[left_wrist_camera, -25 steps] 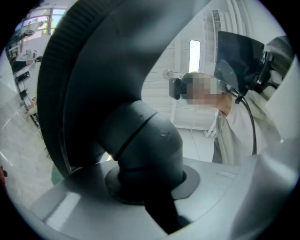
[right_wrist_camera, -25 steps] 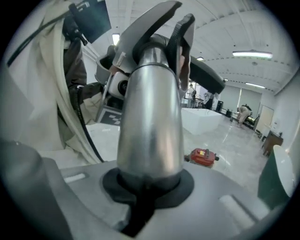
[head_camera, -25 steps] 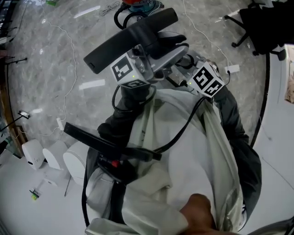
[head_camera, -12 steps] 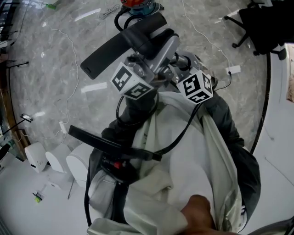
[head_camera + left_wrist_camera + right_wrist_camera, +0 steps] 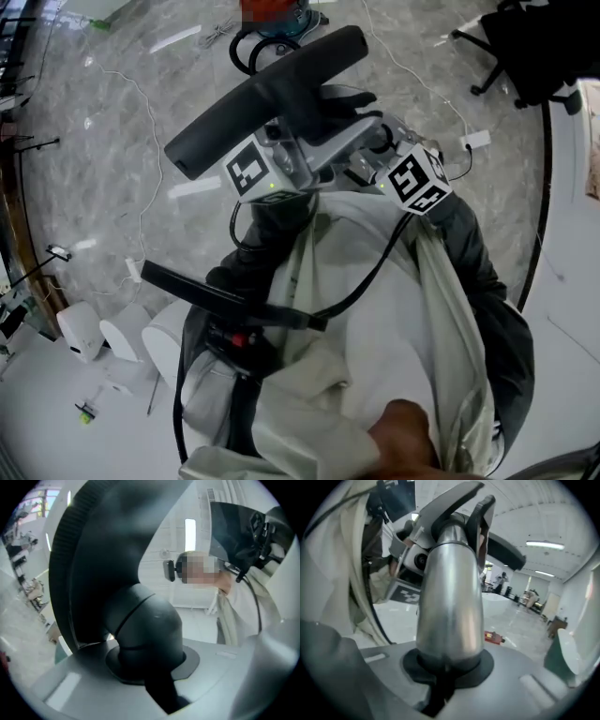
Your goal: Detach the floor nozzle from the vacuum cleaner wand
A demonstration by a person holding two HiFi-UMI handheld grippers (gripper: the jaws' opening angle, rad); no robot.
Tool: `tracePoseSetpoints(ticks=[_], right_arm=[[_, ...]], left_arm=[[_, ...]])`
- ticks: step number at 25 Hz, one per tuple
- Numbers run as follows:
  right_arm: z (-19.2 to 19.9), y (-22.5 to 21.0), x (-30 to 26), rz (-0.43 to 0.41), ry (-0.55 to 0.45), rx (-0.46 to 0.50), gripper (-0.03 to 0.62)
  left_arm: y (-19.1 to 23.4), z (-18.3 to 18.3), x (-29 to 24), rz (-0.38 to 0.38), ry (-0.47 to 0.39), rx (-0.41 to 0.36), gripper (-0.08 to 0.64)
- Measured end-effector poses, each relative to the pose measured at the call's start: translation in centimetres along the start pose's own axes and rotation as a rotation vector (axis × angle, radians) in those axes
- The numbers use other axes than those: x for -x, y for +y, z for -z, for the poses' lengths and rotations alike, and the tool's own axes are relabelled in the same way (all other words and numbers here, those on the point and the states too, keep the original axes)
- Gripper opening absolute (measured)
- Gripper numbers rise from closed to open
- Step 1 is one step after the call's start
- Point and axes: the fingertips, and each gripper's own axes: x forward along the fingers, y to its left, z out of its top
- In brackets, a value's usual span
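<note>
In the head view the black floor nozzle (image 5: 262, 98) is held up in front of me, its long head slanting from lower left to upper right. My left gripper (image 5: 291, 155) is shut on the nozzle's black elbow neck (image 5: 145, 634), which fills the left gripper view. My right gripper (image 5: 375, 155) is shut on the silver wand tube (image 5: 450, 606). The tube's far end meets the nozzle's black neck piece (image 5: 457, 503). Whether the two are still locked together I cannot tell.
Grey marble floor with loose white cables (image 5: 141, 112) lies below. A red and black vacuum body (image 5: 272, 11) sits at the top, an office chair (image 5: 525, 47) at top right, white devices (image 5: 112, 333) at lower left. My white coat (image 5: 375, 356) fills the foreground.
The nozzle and both grippers swayed a little to the left and came back, and the nozzle head now reaches a bit further to the upper right. Both grips are unchanged.
</note>
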Motion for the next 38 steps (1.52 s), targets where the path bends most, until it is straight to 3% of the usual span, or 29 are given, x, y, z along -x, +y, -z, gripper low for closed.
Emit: tracePoseSetpoints(ticks=[3, 5, 7, 12, 14, 17, 21, 23, 26, 31, 33, 35, 38], right_arm=[[0.9, -1.3, -0.3, 0.196, 0.086, -0.022, 0.038], [1.3, -0.8, -0.4, 0.216, 0.104, -0.025, 0.038], [1.4, 0.3, -0.4, 0.141, 0.085, -0.015, 0.038], [0.7, 4.0, 0.9, -0.223, -0.021, 0.034, 0.04], [0.7, 4.4, 1.0, -0.268, -0.031, 0.037, 0.04], [0.8, 2.8, 0.2, -0.124, -0.004, 0.02, 0.038], [1.4, 0.6, -0.5, 0.151, 0.078, -0.014, 0.038], [1.8, 0.6, -0.9, 0.177, 0.1, -0.02, 0.038], [1.6, 1.8, -0.8, 0.069, 0.067, 0.003, 0.038], [1.0, 3.4, 0.4, -0.186, -0.022, 0.042, 0.041], [0.8, 3.5, 0.5, -0.236, -0.037, 0.04, 0.041], [0.7, 3.0, 0.0, -0.216, -0.033, 0.029, 0.04], [1.7, 1.8, -1.3, -0.184, -0.023, 0.003, 0.038]], left_arm=[[3.1, 0.2, 1.2, -0.255, -0.007, 0.047, 0.07], [3.3, 0.6, 1.9, -0.297, -0.007, 0.071, 0.071], [2.1, 0.6, 2.0, -0.229, -0.01, 0.066, 0.071], [-2.1, 0.7, 1.4, 0.044, 0.009, 0.021, 0.077], [-2.7, 0.7, 1.1, 0.088, 0.008, 0.016, 0.077], [-2.1, 0.5, 1.1, 0.045, -0.003, 0.013, 0.075], [1.7, 0.6, 2.3, -0.248, -0.005, 0.049, 0.067], [2.9, 1.0, 3.1, -0.344, 0.001, 0.075, 0.069], [1.6, 0.9, 3.0, -0.284, 0.001, 0.048, 0.071], [-2.1, 0.6, 1.2, -0.014, 0.026, -0.006, 0.075], [-2.5, 0.1, 0.2, 0.041, 0.032, -0.002, 0.075], [-1.6, 0.2, 0.1, 0.024, 0.038, 0.006, 0.075], [1.0, 1.9, 1.0, -0.088, 0.066, 0.017, 0.064]])
